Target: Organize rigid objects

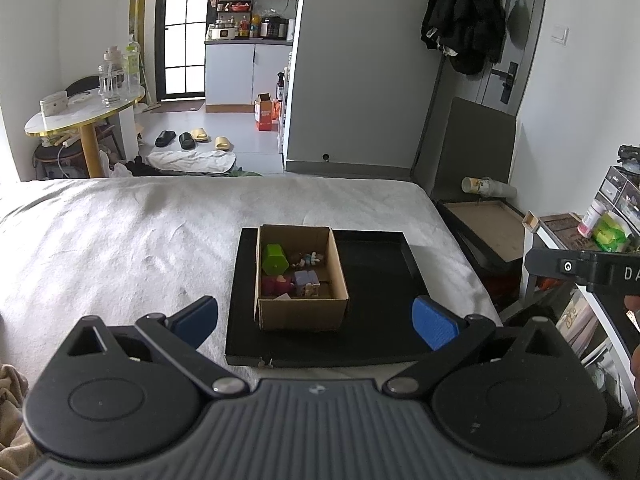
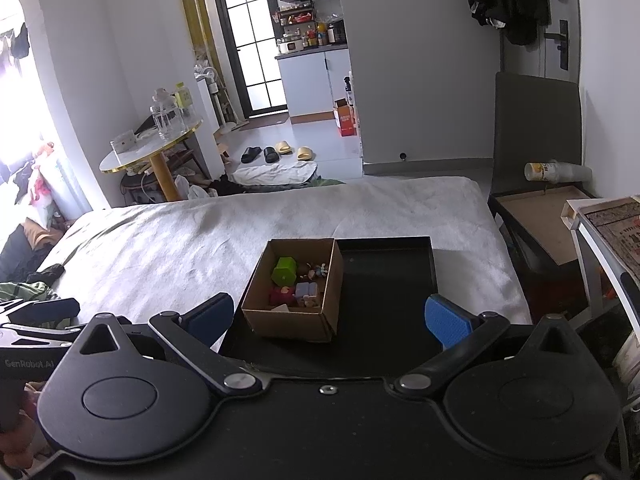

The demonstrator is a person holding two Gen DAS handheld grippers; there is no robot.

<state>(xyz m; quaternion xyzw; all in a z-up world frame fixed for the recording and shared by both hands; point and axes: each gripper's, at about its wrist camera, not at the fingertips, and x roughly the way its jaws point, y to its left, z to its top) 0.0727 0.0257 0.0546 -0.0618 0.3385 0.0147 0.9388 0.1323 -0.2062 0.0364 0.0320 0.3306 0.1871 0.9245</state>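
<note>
A small cardboard box (image 1: 301, 312) stands on the left part of a black tray (image 1: 376, 264) on the bed. It holds several small rigid toys: a green block (image 1: 274, 259), a purple block (image 1: 306, 279), a pink piece and small figures. My left gripper (image 1: 316, 322) is open and empty, back from the box at the tray's near edge. In the right wrist view the box (image 2: 292, 326) and tray (image 2: 388, 276) show the same, with the green block (image 2: 285, 270) inside. My right gripper (image 2: 330, 318) is open and empty, near the box's front.
The tray lies on a white bedspread (image 1: 120, 240). A dark side table with a shallow box (image 1: 486, 226) and stacked cups (image 1: 488, 187) stands to the right of the bed. A shelf with clutter (image 1: 608, 232) is at far right. A round table (image 1: 80, 112) stands beyond the bed.
</note>
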